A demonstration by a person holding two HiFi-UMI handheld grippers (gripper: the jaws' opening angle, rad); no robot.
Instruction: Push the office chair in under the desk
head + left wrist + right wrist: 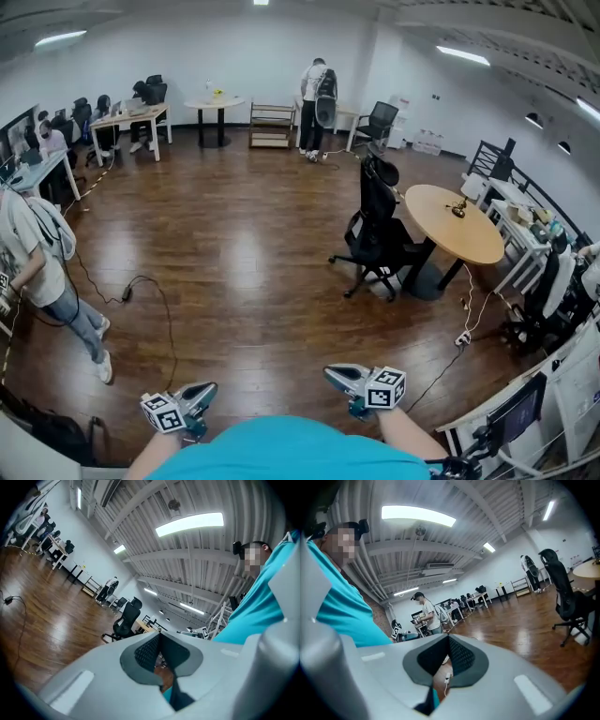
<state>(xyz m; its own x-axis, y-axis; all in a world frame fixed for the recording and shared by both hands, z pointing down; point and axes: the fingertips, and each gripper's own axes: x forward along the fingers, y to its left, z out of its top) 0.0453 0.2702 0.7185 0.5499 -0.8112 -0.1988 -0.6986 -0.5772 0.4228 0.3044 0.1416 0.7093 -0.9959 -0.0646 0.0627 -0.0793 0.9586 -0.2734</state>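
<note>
A black office chair stands on the wooden floor at mid right, its seat against the near side of a round wooden desk. Both grippers are held low and close to my body, far from the chair. My left gripper and my right gripper point inward at each other, each shut with nothing between the jaws. The left gripper view looks past the shut left gripper to the chair and the desk. In the right gripper view the right gripper is shut, and the chair stands at the far right.
A person stands at the left and another at the back wall. A black cable loops over the floor, and a power strip lies near the desk. Desks, a shelf and cluttered benches line the room's edges.
</note>
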